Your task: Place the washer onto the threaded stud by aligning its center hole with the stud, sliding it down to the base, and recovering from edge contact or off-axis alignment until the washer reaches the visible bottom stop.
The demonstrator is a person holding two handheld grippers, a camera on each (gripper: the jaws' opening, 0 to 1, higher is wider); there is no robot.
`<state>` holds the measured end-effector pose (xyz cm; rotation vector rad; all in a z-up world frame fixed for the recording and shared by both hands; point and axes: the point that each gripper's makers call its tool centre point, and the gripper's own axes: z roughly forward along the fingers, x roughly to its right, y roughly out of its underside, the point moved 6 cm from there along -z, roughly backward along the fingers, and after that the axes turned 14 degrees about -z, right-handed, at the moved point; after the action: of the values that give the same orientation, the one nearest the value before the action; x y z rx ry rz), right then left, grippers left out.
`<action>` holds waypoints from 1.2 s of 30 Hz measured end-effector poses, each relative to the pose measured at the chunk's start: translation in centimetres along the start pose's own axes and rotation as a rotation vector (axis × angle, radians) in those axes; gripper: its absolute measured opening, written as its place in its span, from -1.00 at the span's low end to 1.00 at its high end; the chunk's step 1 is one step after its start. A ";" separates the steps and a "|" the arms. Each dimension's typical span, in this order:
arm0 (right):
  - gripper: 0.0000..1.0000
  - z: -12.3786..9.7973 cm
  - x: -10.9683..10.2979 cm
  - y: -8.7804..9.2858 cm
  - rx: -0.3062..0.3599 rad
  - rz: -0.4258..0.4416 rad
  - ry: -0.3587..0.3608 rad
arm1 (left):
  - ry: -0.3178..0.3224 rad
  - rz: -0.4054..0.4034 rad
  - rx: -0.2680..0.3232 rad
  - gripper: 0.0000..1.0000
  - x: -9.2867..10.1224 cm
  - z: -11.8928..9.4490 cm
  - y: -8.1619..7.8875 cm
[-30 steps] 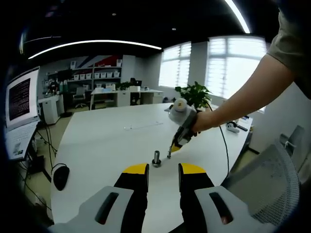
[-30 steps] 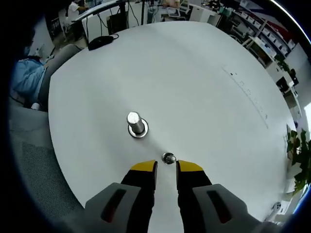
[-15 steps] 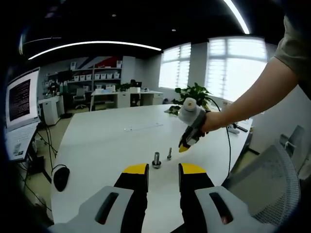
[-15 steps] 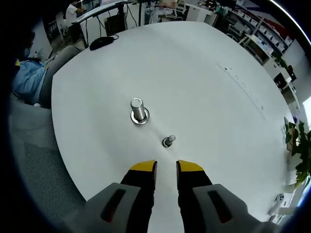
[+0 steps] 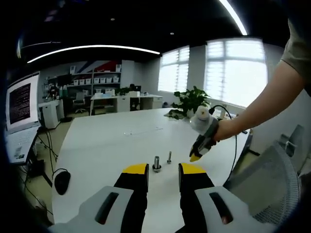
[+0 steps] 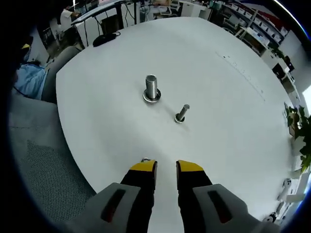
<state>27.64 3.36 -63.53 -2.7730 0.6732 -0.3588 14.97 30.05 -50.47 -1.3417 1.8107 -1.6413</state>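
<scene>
Right gripper [image 6: 165, 167] withdrawn from the small stud [image 6: 181, 113], jaws narrowly parted, nothing held. Washer seen at that stud's base, beside the larger bolt [image 6: 151, 89], mid-desk [image 6: 233, 131]. Left gripper [image 5: 163, 171] narrowly parted, nothing held.

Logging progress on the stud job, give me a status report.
Right gripper open, empty, raised off the table. Left gripper open, low. Two upright studs: larger, smaller. Washer not discernible. Nothing in the way.

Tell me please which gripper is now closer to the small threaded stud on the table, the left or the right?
Probably the right. The right gripper hangs just beside the small stud, raised above the table. The left gripper sits further back, its jaws pointing toward the larger stud.
</scene>
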 end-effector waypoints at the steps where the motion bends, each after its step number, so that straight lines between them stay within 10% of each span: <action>1: -0.64 0.0 -0.2 0.2 -0.005 0.001 -0.002 | -0.002 -0.001 0.003 -0.55 0.0 0.0 0.0; 36: -0.59 3.7 -4.2 1.4 -0.024 0.004 -0.068 | 0.011 0.007 -0.006 -0.55 0.1 0.1 0.0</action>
<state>24.53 4.94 -68.15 -2.7923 0.6702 -0.2560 14.94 29.89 -50.47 -1.3303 1.8264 -1.6440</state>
